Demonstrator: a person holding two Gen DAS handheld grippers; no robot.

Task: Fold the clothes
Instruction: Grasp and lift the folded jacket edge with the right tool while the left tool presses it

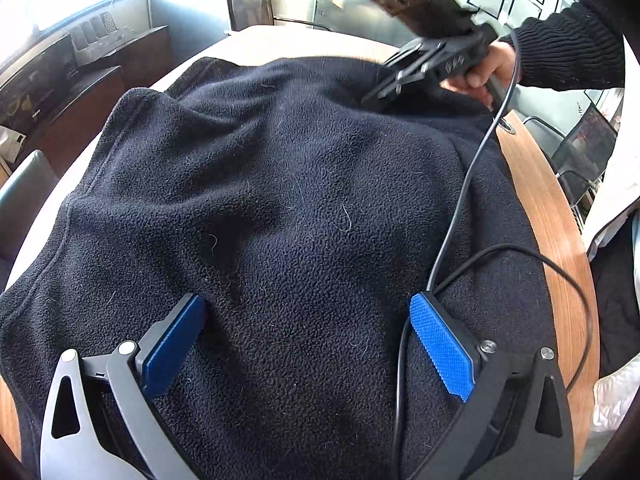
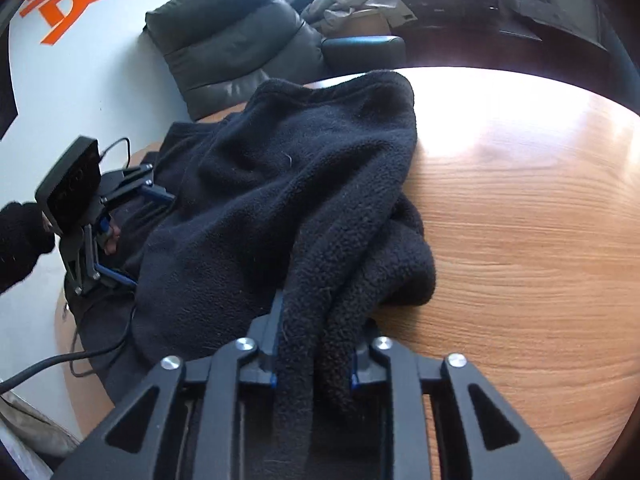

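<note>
A dark navy fleece garment lies spread over a round wooden table. My left gripper rests low over its near part, blue pads wide apart, nothing between them. Farther right, a hand in a black sleeve holds my right gripper at the fleece's far edge. In the right wrist view, the right gripper is shut on a bunched fold of the fleece, which drapes up from the table. The left gripper shows open at the left, on the garment.
A black cable trails across the fleece from the right gripper to the near edge. A dark leather chair stands behind the table, with boxes beyond it. White cloth lies off the table's right side. Bare wood spreads right.
</note>
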